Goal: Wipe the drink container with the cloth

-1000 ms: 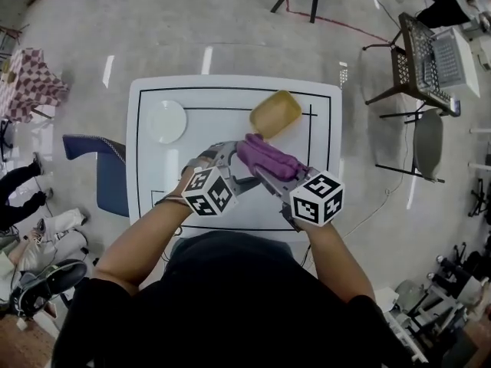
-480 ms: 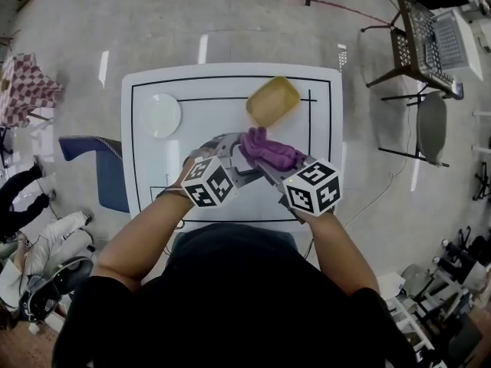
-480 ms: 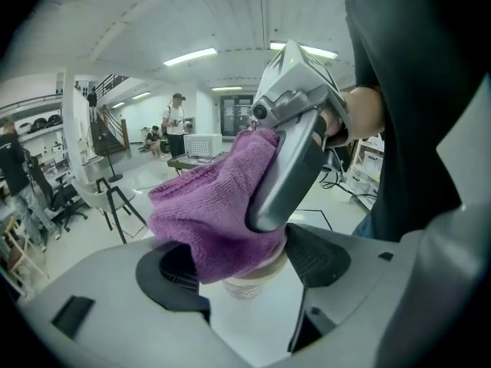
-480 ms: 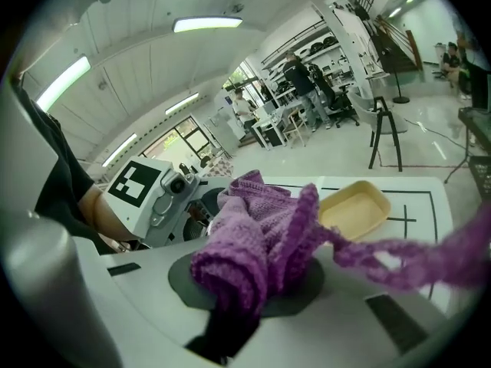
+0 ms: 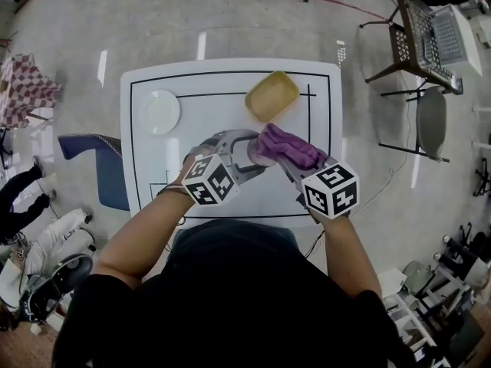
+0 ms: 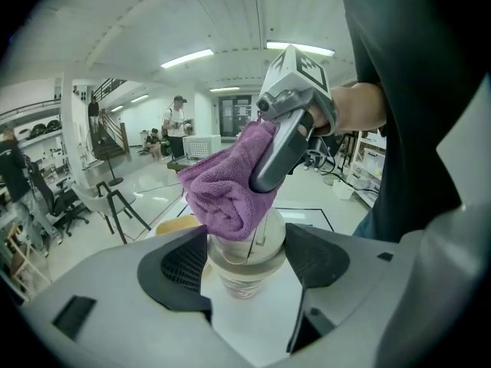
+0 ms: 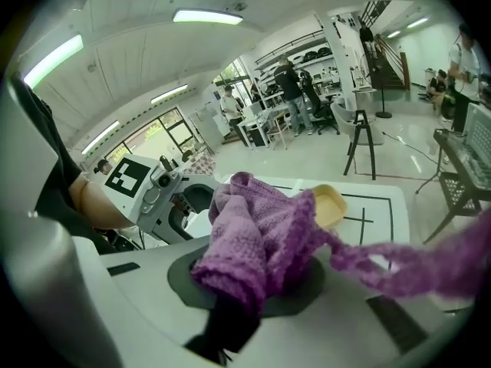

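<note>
My left gripper (image 5: 239, 159) holds a clear lidded drink container (image 5: 247, 150) above the white table (image 5: 230, 71). In the left gripper view the container (image 6: 244, 271) stands between both dark pads (image 6: 186, 265), gripped at its lid. A purple cloth (image 6: 229, 188) rests on the lid's top left. My right gripper (image 5: 282, 153) is shut on that cloth (image 5: 290, 149), just right of the container. In the right gripper view the cloth (image 7: 259, 232) bunches between the jaws, with one loose end trailing right.
A yellow bowl (image 5: 271, 96) sits at the table's far right and a white plate (image 5: 161, 112) at its far left. A blue chair (image 5: 103, 167) stands left of the table, and metal chairs (image 5: 418, 52) to the right. People stand in the background room.
My right gripper has carried the cloth to the right across the container's top, so more of the lid shows. The left gripper has kept the container nearly still.
</note>
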{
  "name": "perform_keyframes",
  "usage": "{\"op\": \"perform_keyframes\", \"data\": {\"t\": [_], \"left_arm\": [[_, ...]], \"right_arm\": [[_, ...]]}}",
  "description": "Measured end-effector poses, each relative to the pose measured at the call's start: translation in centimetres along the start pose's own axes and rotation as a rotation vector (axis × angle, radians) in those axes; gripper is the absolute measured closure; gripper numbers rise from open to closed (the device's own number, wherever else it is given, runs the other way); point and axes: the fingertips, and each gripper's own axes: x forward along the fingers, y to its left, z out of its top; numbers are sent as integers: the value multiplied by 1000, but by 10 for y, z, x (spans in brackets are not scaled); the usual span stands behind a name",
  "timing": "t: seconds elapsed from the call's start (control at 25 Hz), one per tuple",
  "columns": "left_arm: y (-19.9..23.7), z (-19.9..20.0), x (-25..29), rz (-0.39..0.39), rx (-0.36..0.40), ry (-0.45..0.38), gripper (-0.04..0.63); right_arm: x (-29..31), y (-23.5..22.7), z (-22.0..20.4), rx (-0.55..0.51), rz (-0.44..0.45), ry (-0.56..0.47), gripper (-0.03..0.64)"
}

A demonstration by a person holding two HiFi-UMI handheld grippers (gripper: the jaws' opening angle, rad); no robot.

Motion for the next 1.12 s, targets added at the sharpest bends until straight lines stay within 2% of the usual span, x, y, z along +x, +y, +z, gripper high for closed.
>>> {"op": "perform_keyframes", "data": {"t": [0.24,0.44,0.6,0.72,0.84,0.96,1.0,1.12], "left_arm": [[2,-4,-3,6,-29,1,262],[1,-4,-2,7,-29,5,262],[-3,-3,-1,9,-20,23,261],[-6,-3,-1,0,-22,34,259],[-1,3,-8,-16,-84,-34,247],[14,16,-22,2,-169,-117,247],[17,20,-24,9,-176,-122,265],[15,33,-18,12,-135,-100,410]], "right_arm": [[-13,-16,-8,20,-80,-1,529],[-14,-20,-18,75,-86,-20,531],[-19,-17,-22,145,-73,-85,531],[-32,-11,-26,155,-59,-168,531],[-47,-8,-44,180,-57,-209,531],[-55,-5,-76,205,-61,-199,531],[-55,-3,-91,203,-63,-178,531],[-46,12,-137,170,-45,-81,531]]}}
